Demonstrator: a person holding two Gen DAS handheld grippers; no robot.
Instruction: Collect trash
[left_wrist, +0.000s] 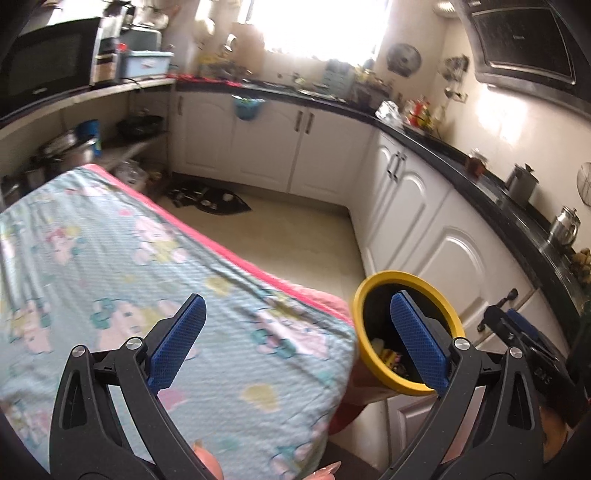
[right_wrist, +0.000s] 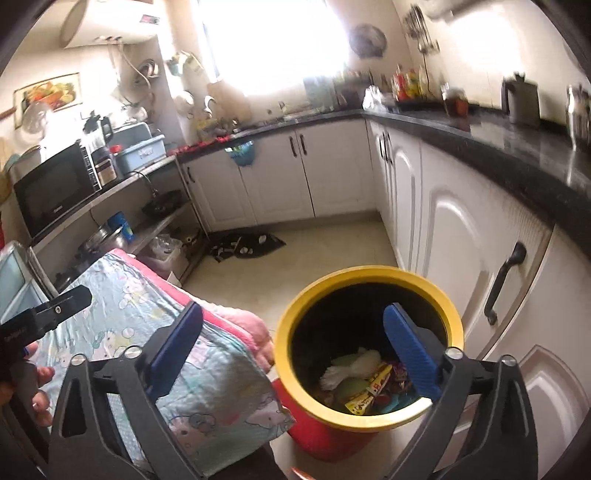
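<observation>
A red bin with a yellow rim (right_wrist: 291, 332) stands on the floor beside the table; it also shows in the left wrist view (left_wrist: 360, 295). Inside lie wrappers and crumpled white paper (right_wrist: 354, 365). My right gripper (right_wrist: 295, 354) is open and empty, held above the bin's left rim and the table corner. My left gripper (left_wrist: 295, 339) is open and empty above the table's right corner, its right finger over the bin. The right gripper shows at the right edge of the left wrist view (left_wrist: 517, 332). No loose trash shows on the table.
The table carries a light blue patterned cloth with a pink border (left_wrist: 110, 258). White cabinets under a black counter (right_wrist: 517, 155) run along the back and right. A dark mat (right_wrist: 247, 247) lies on the tiled floor. A microwave (right_wrist: 55, 192) and shelves with pots stand at the left.
</observation>
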